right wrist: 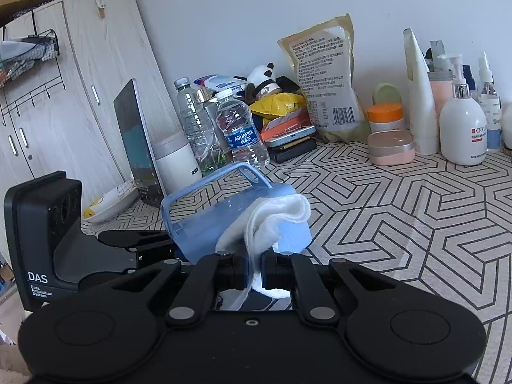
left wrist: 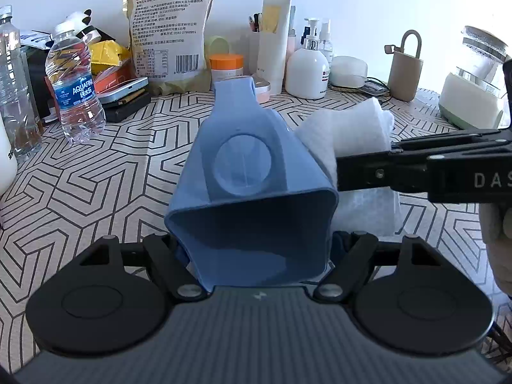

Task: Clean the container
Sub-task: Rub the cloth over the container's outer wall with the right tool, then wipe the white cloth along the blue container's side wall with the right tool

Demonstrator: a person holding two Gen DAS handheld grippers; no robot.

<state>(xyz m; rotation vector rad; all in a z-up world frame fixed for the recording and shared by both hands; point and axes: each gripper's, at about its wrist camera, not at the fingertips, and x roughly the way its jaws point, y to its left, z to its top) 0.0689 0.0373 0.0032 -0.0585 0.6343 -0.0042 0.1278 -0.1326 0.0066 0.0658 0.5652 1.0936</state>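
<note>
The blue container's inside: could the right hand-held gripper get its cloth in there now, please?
Probably not yet: the blue container opens toward the left hand-held gripper, while the white cloth lies on its outside.

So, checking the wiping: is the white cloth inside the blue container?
No, the white cloth drapes over the blue container's outside, pinched by the right gripper.

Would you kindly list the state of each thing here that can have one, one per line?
Blue plastic container: held tipped, open mouth toward the left wrist camera, empty.
White cloth: folded, pressed against the container's side.
Left gripper: jaws shut on the container.
Right gripper: jaws shut on the cloth.
Aquafina water bottle: upright, capped.
Orange-lidded jar: closed.
</note>
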